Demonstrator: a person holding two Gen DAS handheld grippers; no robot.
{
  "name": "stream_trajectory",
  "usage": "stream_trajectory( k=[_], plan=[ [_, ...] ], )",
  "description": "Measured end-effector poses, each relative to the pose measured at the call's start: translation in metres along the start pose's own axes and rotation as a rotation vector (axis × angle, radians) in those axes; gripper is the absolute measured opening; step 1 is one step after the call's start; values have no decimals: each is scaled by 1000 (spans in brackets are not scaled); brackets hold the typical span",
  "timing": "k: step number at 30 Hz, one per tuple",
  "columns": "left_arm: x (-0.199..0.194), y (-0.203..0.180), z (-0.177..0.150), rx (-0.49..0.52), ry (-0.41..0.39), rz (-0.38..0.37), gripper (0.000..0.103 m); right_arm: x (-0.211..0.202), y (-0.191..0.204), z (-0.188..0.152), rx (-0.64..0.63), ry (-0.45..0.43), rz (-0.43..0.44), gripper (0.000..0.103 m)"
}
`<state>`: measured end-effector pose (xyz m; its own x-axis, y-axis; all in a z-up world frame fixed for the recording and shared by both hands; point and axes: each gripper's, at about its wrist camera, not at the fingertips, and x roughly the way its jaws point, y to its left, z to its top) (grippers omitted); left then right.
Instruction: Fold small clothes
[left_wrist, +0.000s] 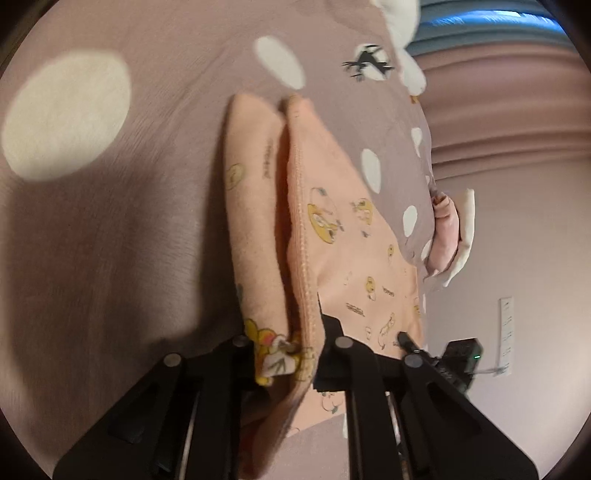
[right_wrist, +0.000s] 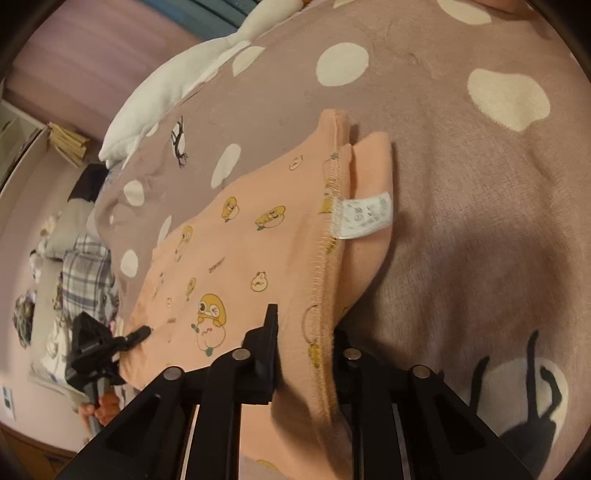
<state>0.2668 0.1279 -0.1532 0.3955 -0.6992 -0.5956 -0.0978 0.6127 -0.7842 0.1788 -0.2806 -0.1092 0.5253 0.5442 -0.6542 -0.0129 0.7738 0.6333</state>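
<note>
Nearest, left claw (left_wrist: 291, 343): clamped narrow on the hemmed edge of the peach garment (left_wrist: 354, 236), cloth bunched between the pads, a printed scrap pinched at the tip. Right claw (right_wrist: 304, 339): likewise closed tight on a stitched edge of the same garment (right_wrist: 240, 251), fabric rising in a ridge out of the jaws. Each claw visible in the other's view at the far corner of the cloth: right claw low at the right edge of the left view, left claw low at the left edge of the right view.

Beyond the claws: peach garment, printed with small yellow cartoon figures, lying partly flat on the spotted mauve bed cover (right_wrist: 461, 184); gripped edge lifted and doubled over, a second layer showing beside the seam. White care label (right_wrist: 364, 218) exposed on the inner face near the seam. Garment position: mid-bed, nearer the bed's edge than the pillow.

Farther off: white pillow (right_wrist: 166, 96) at the head of the bed; other clothing (right_wrist: 88, 277) heaped below the bed's side, detail unclear.

Judged step: two-corner grasp secured, fold about to be carried. Next move calls for lifting both corners together, keeping the edge taut and level, carrying it across to the opposite edge, aligning hems before release. Risk: uneven pull skewing the fold, or label side left outward.
</note>
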Motion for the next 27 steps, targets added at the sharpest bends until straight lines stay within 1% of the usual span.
stream_trajectory(
  k=[3,4,7,11,13,14,16,17,18,19,20,21,22,23,24,25,26,27],
  plan=[
    [-17,-15,-9,15,-16,-81,11,-12,7,-2,12,-3,41,16],
    [-24,-20,-16,28,-9,-96,11,-18,9,-4,15,1,47,16],
    [-41,-26,-38,61,7,-107,11,-38,12,-20,2,23,43,16],
    [-64,-18,-87,89,41,-69,11,-61,8,-56,-2,75,32,16],
    [-71,-9,-111,82,54,-59,11,-71,8,-76,-14,93,29,16],
    [-74,-4,-125,77,64,-42,11,-76,7,-88,-16,102,32,16],
    [-78,2,-144,87,68,-9,11,-81,7,-102,-10,113,26,16],
    [-80,5,-154,97,67,21,11,-84,5,-112,-14,119,18,16],
    [-80,7,-160,102,69,34,11,-83,7,-115,-17,120,10,16],
    [-80,9,-166,112,68,51,12,-82,6,-119,-21,122,-5,16],
    [-79,10,-170,123,63,75,13,-79,4,-123,-26,132,-39,16],
    [-78,11,-173,134,59,94,16,-75,0,-126,-40,138,-91,16],
    [-76,12,-173,142,56,115,18,-72,0,-126,-46,141,-121,18],
    [-75,13,-174,146,45,131,19,-69,-5,-127,-32,143,-159,27],
    [-75,12,-174,152,39,138,22,-70,-6,-127,-22,137,-166,31],
    [-76,12,-174,154,32,142,29,-73,-6,-126,-20,121,-174,31],
    [-79,13,-173,157,22,150,34,-81,-3,-124,-36,78,-207,33],
    [-79,12,-172,156,10,159,44,-86,0,-125,-52,52,-226,35]
  ],
)
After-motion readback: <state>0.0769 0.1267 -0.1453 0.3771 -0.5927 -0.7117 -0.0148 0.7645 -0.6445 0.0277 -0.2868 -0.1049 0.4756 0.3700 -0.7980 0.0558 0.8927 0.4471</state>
